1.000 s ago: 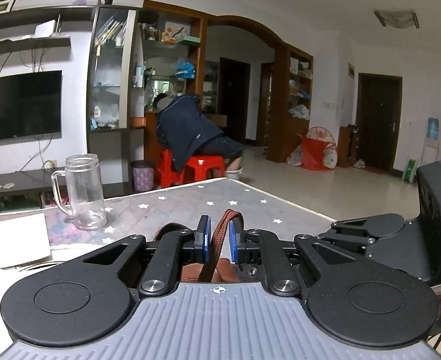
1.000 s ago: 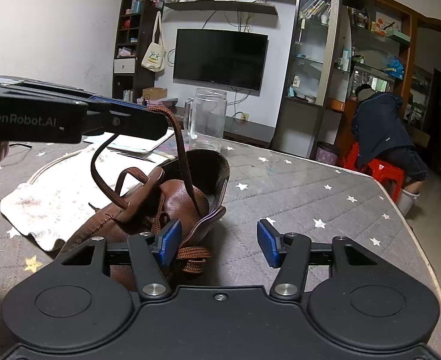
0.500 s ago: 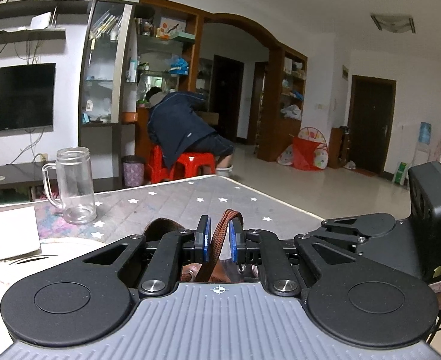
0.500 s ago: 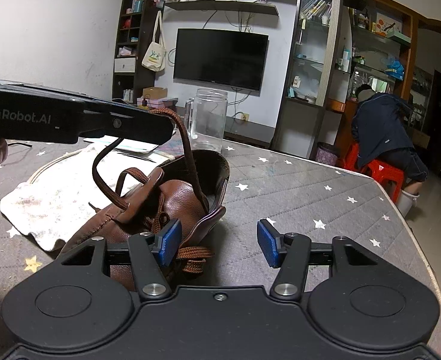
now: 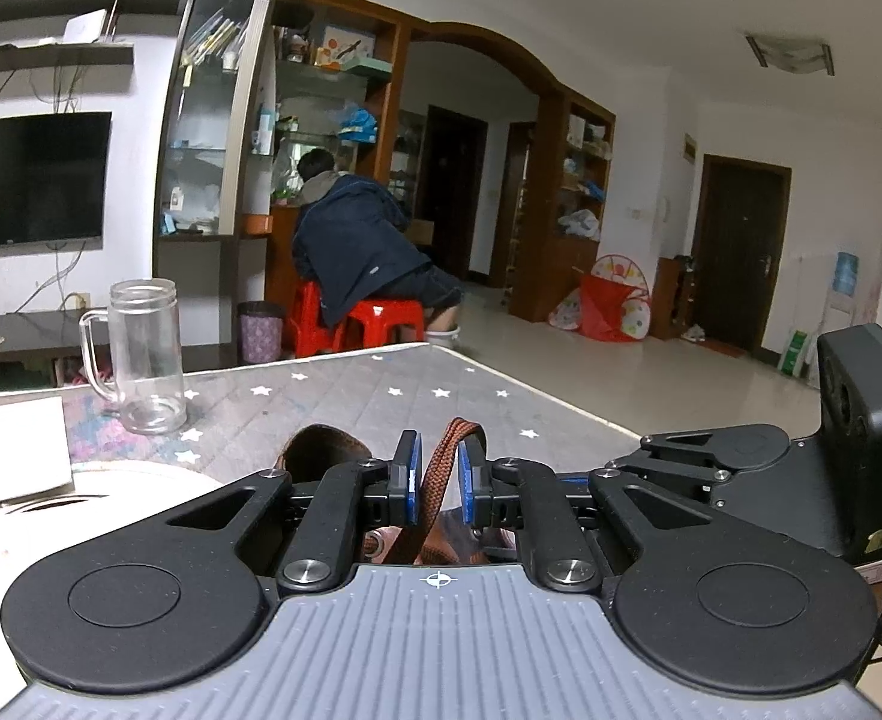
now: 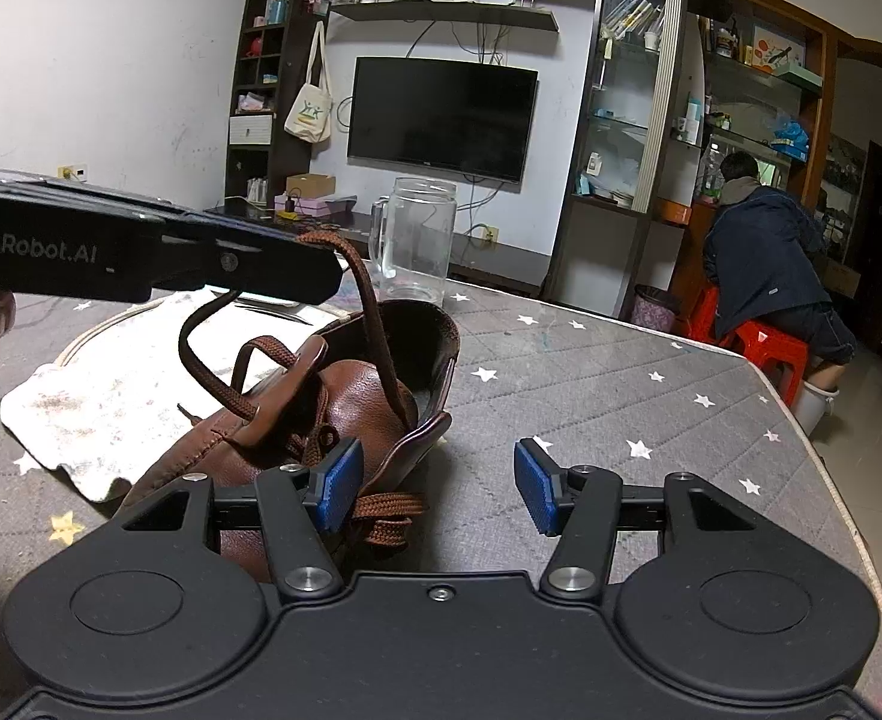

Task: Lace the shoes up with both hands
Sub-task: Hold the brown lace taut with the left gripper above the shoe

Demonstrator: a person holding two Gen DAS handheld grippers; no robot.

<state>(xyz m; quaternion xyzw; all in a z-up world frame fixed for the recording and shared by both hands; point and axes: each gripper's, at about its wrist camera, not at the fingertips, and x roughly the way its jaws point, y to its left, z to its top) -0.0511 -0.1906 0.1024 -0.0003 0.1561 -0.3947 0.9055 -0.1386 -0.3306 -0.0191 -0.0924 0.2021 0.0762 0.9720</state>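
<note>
**Lace held aloft over a brown shoe, second gripper standing by**

The brown leather shoe (image 6: 321, 414) lies on the star-patterned table (image 6: 591, 396), its toe end over a white cloth (image 6: 99, 396). The left gripper (image 5: 439, 483) is closed on a loop of the brown lace (image 5: 435, 480) and holds it above the shoe, so that the strands rise clear of the tongue, presumably to keep them taut and separated for threading. The right gripper (image 6: 438, 489) rests low beside the shoe's heel, jaws wide apart and holding nothing; its left finger sits next to slack lace lying at the shoe's side. Behind the shoe stands a glass mug (image 6: 414, 240), empty. The shoe's opening is likewise empty.
</note>
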